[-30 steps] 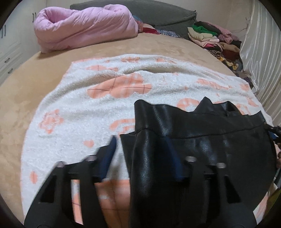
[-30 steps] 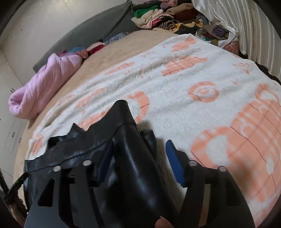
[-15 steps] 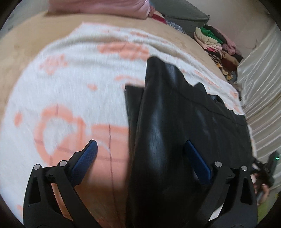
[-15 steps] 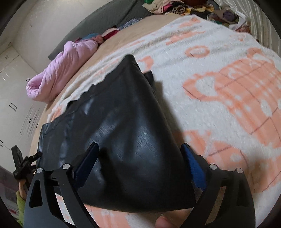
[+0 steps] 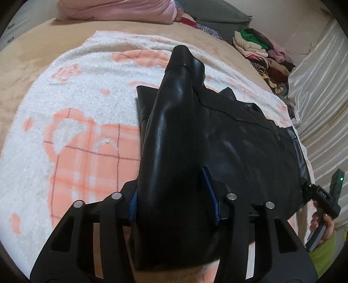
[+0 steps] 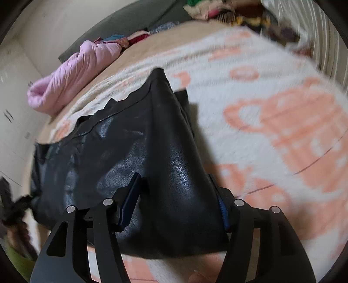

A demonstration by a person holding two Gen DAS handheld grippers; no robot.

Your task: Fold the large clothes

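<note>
A black leather garment (image 5: 217, 135) lies on a white and orange blanket (image 5: 82, 104) on the bed. My left gripper (image 5: 171, 196) is shut on a fold of the garment, which bulges up between its blue pads. My right gripper (image 6: 174, 200) is shut on the garment's other near part (image 6: 134, 148), with the leather filling the gap between its pads. The right gripper also shows at the right edge of the left wrist view (image 5: 324, 200).
A pink duvet (image 5: 117, 10) and a grey pillow (image 5: 217, 10) lie at the head of the bed. A pile of clothes (image 5: 261, 48) sits at the far right by a pale curtain (image 5: 322, 91). The tan bedspread (image 5: 26, 56) surrounds the blanket.
Both grippers were wide open half a second ago over the garment. Now each has closed on a fold of the black leather near its front edge.
</note>
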